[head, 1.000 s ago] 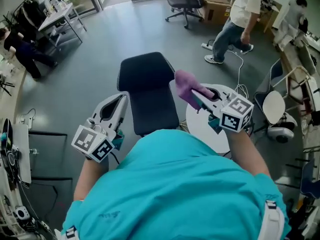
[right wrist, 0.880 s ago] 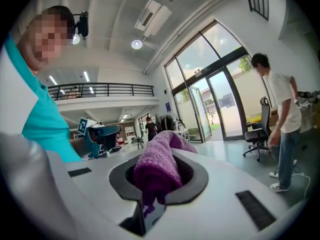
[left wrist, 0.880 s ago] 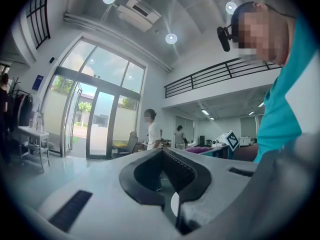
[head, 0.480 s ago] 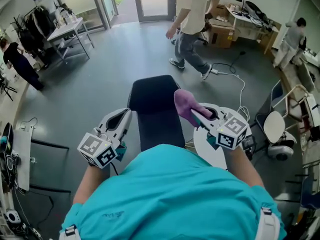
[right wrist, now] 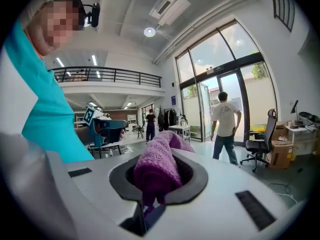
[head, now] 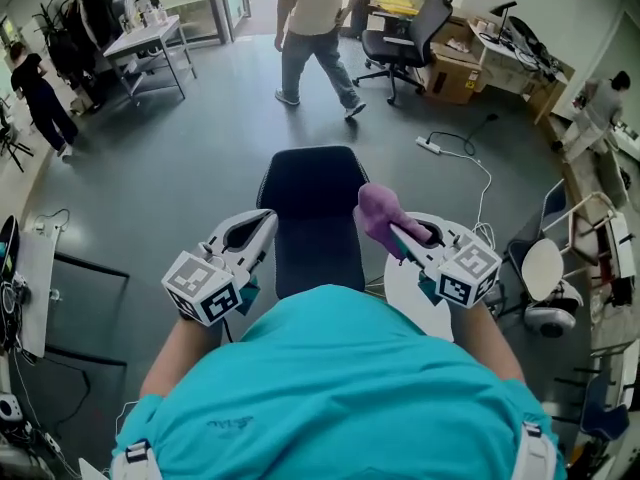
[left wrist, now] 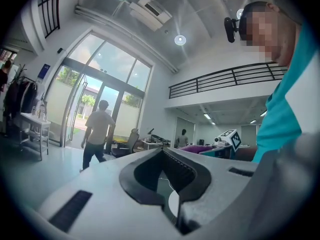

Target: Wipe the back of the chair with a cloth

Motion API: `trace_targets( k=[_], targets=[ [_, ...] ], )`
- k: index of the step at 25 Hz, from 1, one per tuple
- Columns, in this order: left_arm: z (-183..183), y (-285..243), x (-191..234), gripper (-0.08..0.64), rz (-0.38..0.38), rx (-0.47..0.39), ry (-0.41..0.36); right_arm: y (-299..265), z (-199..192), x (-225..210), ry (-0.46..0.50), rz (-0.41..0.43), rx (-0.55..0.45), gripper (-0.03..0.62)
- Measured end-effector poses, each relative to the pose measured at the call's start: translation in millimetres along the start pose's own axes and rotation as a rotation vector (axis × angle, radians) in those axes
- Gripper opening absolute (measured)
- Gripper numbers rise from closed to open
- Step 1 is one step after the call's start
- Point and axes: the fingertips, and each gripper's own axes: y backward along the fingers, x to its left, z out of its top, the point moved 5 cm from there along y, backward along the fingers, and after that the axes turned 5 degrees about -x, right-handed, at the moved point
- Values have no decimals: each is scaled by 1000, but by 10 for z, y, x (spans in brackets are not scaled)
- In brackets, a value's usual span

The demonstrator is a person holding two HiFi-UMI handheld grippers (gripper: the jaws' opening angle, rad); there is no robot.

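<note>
**Grey floor, chair dead ahead, cloth in your right claw**

Open office space: grey floor (head: 190, 138), glass doors at the far end. You stand over the black chair (head: 312, 208). Its back is upright directly in front of your chest, and in the head view it sits between your two grippers.

Right gripper (head: 393, 230): jaws clamped on the purple cloth (head: 378, 211). The right gripper view shows the cloth bunched in the hollow between the black pads. A thick fold stands up above the pads and a thin tail is pinched lower down. In the head view the cloth lies over the right edge of the chair back, near its top. Whether it touches the fabric cannot be told from these views.

Left gripper (head: 266, 223): jaws brought together at the tips with nothing between them. The left gripper view shows only floor through the hollow between the pads. In the head view it sits just beside the left edge of the chair back, level with the right gripper.

Below your right gripper is a white round table (head: 405, 278), just beside the chair.

Background:
- A person in a pale shirt (head: 315, 18) is mid-stride toward the doors.
- A black office chair (head: 410, 38) is to that person's right.
- A white cable (head: 460, 163) trails across the floor.
- A person in dark clothes (head: 40, 93) stands at the far left, near a light table (head: 150, 43).
</note>
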Motion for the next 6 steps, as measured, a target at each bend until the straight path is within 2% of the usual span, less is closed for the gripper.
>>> trace_targets(
  k=[6],
  targets=[
    [-13, 114, 72, 5, 18, -6, 17, -61, -10, 61, 11, 3, 15, 48]
  ],
)
